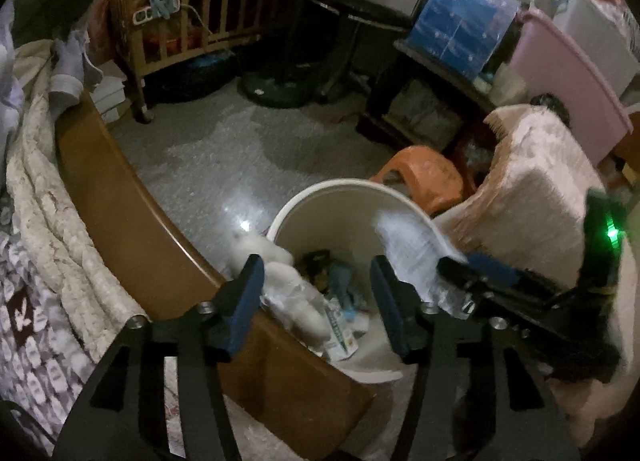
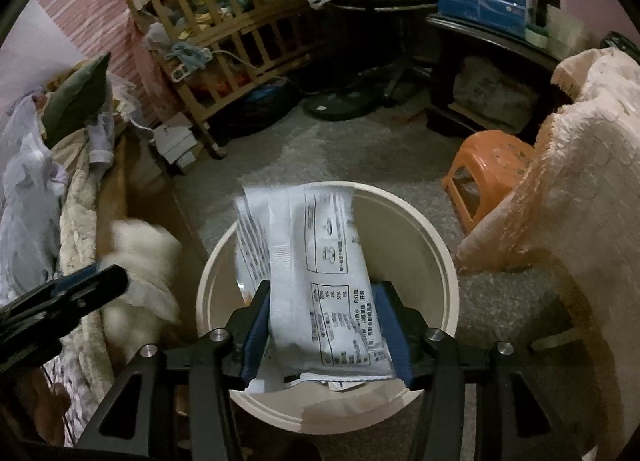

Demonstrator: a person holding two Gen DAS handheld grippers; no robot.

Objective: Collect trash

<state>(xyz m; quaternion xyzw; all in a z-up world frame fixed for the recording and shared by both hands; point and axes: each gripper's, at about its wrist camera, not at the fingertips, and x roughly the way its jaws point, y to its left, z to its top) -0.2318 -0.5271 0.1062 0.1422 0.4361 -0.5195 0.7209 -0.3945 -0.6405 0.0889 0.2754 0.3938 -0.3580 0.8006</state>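
Note:
A cream round bin (image 1: 304, 197) stands on the floor by the bed, with wrappers and scraps in its bottom. My left gripper (image 1: 318, 289) hangs above it, open. A blurred white crumpled wad (image 1: 280, 261) sits loose by its left finger, over the bin's near rim. In the right wrist view the same wad (image 2: 140, 257) shows beside the left gripper (image 2: 96, 285). My right gripper (image 2: 326, 325) is shut on a white printed packet (image 2: 320, 269), held upright over the bin (image 2: 444, 261). The left wrist view shows that packet (image 1: 408, 245) at the bin's right rim.
The wooden bed frame (image 1: 132, 197) with quilts runs along the left. An orange plastic stool (image 1: 424, 173) and a chair draped in pink cloth (image 1: 532, 197) stand to the right of the bin. A wooden crib (image 1: 188, 21) and a fan base (image 1: 280, 89) are across the floor.

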